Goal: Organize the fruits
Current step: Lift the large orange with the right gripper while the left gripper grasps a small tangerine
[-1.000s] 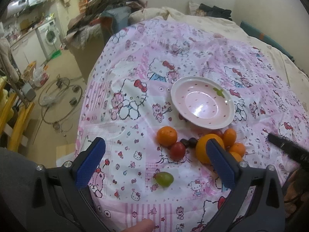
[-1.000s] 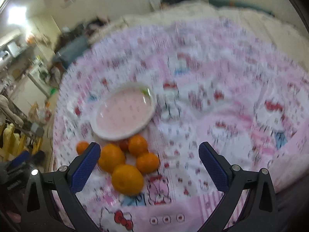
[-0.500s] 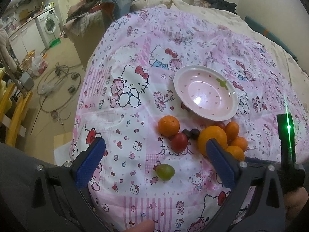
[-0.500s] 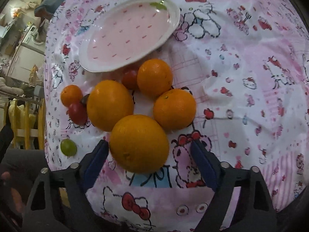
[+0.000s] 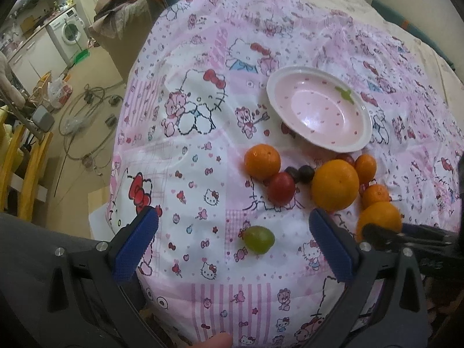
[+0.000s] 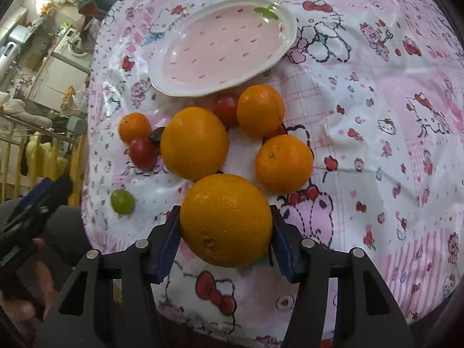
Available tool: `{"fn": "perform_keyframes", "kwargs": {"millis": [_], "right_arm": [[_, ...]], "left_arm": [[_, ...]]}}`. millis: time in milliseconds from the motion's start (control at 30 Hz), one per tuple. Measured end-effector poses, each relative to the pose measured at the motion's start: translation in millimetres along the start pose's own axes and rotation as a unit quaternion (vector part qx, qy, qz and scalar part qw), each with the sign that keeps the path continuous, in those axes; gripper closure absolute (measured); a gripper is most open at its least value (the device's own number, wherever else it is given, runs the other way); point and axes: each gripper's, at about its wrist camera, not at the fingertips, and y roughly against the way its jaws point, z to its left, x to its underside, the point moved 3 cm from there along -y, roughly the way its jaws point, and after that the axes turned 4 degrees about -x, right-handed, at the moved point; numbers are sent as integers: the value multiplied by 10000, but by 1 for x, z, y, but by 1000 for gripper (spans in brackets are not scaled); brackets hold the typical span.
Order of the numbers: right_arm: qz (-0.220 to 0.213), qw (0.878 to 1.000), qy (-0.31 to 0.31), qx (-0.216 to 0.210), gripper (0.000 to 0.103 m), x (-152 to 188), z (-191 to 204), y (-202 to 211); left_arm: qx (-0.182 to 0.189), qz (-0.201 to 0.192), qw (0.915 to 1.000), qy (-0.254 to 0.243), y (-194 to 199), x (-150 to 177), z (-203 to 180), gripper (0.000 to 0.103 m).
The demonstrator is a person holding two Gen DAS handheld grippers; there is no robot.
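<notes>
A pink plate (image 5: 356,148) (image 6: 285,42) lies empty on a pink cartoon-print cloth. In front of it sit several oranges, two red tomatoes, dark grapes and a green grape (image 5: 259,239) (image 6: 122,201). My right gripper (image 6: 226,236) is shut on the nearest big orange (image 6: 226,220), which rests on the cloth; the same orange shows at the right of the left wrist view (image 5: 380,219). My left gripper (image 5: 232,242) is open and empty, held above the cloth with the green grape between its fingers.
Another big orange (image 6: 194,143) and smaller oranges (image 6: 284,162) lie close behind the held one. The cloth falls away at the left edge to a floor with cables (image 5: 84,127) and a washing machine (image 5: 68,33).
My right gripper moved down and forward over the nearest big orange and closed its fingers on it. My left gripper drifted a little closer to the fruit and stayed open.
</notes>
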Motion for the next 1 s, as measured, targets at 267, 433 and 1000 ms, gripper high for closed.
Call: {"fn": "perform_keyframes", "kwargs": {"millis": [267,433,1000], "right_arm": [[-482,9985,63,-264,44,-14,1,52],[-883,9957,213,-188,44,-34,-8,82],[-1129,9929,-384,-25,44,-44,-50,80]], "left_arm": [[135,511,9986,69,-14,-5,-3,1],[277,927,9940,501,-34,-31,-8,6],[-158,1422,9893,271,-100,-67,-46,33]]}}
